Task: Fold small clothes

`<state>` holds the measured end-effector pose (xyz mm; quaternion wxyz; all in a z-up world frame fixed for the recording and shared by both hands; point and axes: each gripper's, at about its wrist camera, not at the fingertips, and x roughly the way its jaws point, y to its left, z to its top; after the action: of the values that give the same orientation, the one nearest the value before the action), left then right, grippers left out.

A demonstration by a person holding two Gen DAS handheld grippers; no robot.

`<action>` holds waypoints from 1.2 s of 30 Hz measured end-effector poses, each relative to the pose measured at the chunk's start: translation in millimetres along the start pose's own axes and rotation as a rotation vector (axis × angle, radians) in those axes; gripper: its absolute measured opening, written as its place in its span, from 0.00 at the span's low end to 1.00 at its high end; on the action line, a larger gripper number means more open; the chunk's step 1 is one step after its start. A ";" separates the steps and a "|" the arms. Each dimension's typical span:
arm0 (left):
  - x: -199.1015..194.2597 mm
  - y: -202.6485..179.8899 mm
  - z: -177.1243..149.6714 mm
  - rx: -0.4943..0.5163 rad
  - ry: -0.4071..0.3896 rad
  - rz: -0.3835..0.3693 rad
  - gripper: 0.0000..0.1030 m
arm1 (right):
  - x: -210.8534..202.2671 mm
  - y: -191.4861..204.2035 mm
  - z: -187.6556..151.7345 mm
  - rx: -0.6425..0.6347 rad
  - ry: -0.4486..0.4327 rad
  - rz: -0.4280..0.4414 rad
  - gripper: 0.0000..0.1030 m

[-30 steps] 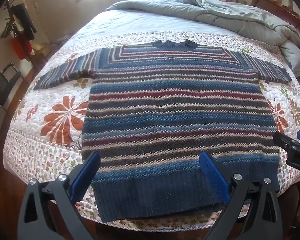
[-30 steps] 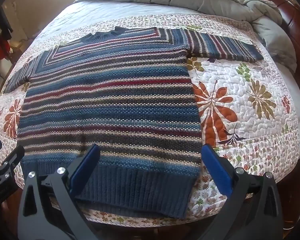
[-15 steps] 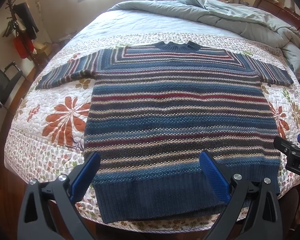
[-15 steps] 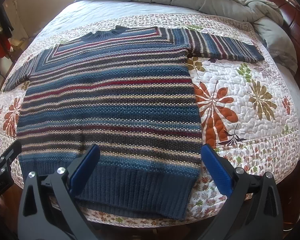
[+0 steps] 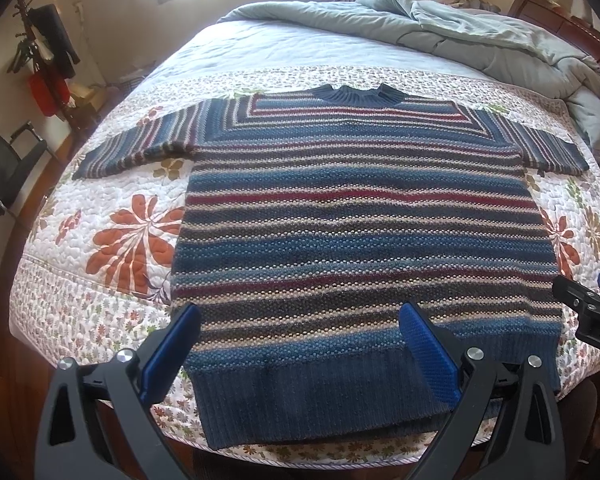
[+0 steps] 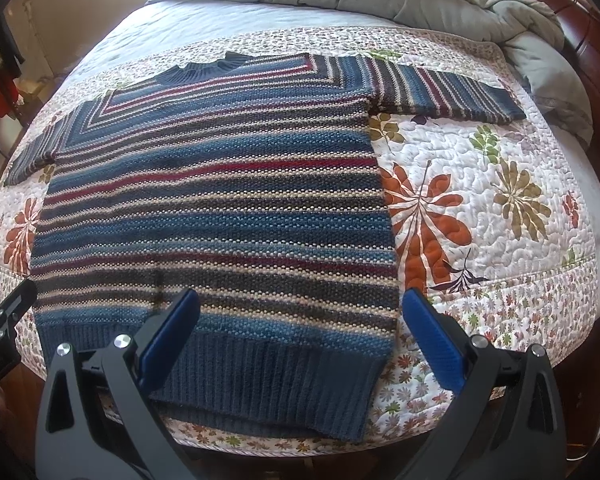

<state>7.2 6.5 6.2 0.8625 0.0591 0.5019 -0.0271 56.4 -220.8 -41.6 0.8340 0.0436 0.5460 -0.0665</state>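
My left gripper (image 5: 300, 350) and right gripper (image 6: 300, 338) both hang spread wide and empty over the ribbed hem of the striped sweater (image 5: 360, 240), which lies flat on the floral quilt (image 6: 480, 208). The knit is thick (and likely stretchy), so I judge a shallow pinch could catch only the top layer and drag the fold crooked.

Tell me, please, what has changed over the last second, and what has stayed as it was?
Very little: the sweater sits slightly lower in the left wrist view than before, so that camera shifted a little. Nothing was grasped or released. The left gripper and right gripper remain open above the hem, and the sweater lies flat on the quilt.
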 end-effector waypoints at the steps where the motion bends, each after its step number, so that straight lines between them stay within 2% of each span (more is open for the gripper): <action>1: -0.1 0.0 0.0 -0.001 -0.001 -0.001 0.96 | 0.0 -0.1 -0.1 -0.001 0.000 0.000 0.98; 36: 5.3 1.5 -2.0 -0.002 0.011 -0.002 0.96 | 8.0 -2.4 -2.5 0.000 0.013 0.000 0.98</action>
<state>8.2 8.4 0.7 0.8598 0.0578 0.5066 -0.0273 56.9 -223.3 -49.9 0.8305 0.0441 0.5514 -0.0661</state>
